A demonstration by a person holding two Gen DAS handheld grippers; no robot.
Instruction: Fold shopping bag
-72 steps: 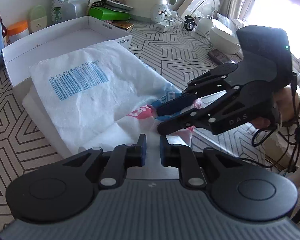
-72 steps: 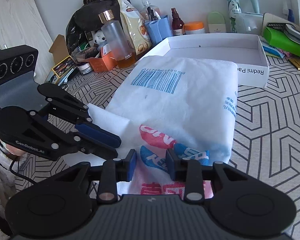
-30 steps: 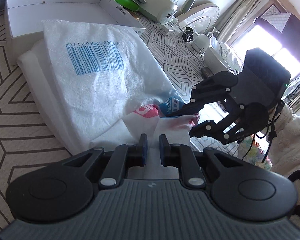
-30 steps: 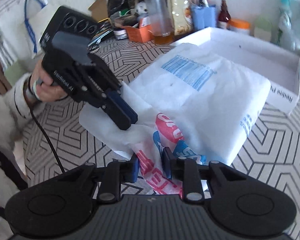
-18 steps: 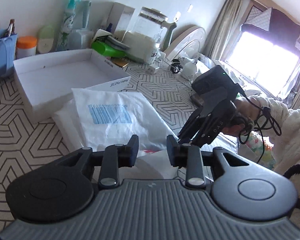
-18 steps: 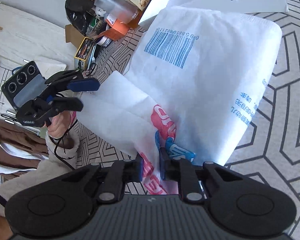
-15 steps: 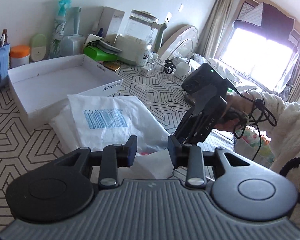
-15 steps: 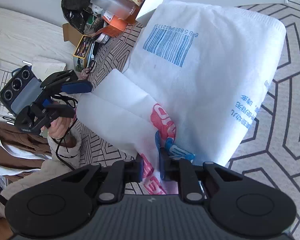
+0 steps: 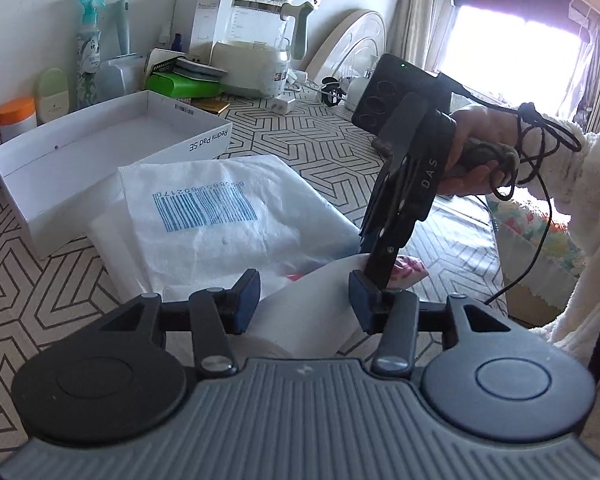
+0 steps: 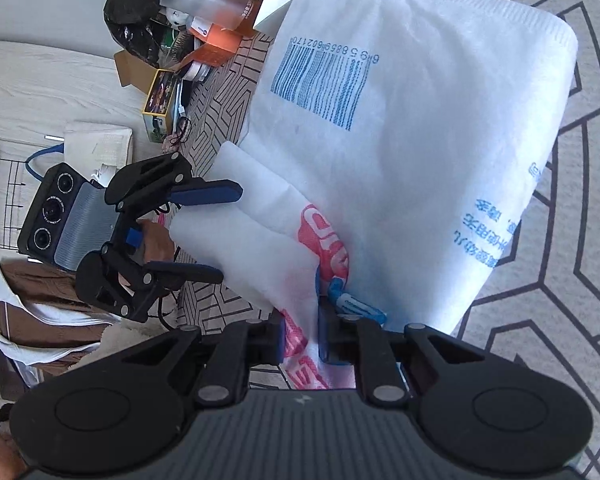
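Observation:
A white shopping bag (image 9: 220,220) with a blue barcode lies folded on the patterned table. Its red and blue printed end faces me. My left gripper (image 9: 304,300) is opening, and a loose white flap lies between its fingers without the pads pressing it. In the right wrist view the same left gripper (image 10: 230,232) stands wide apart at the flap's left edge. My right gripper (image 10: 302,340) is shut on the bag (image 10: 420,140) at its red-printed corner. From the left wrist view that right gripper (image 9: 376,264) points steeply down onto the corner, held by a hand in a white fleece sleeve.
An open white box (image 9: 100,152) sits just behind the bag. Behind it along the wall stand a spray bottle (image 9: 88,40), a kettle (image 9: 260,40) and a green case (image 9: 180,84). Bottles and boxes (image 10: 180,20) crowd the table's far left.
My left gripper has opened, let go of the white flap and drawn back a little. My right gripper has rolled and sunk, still pinching the printed corner.

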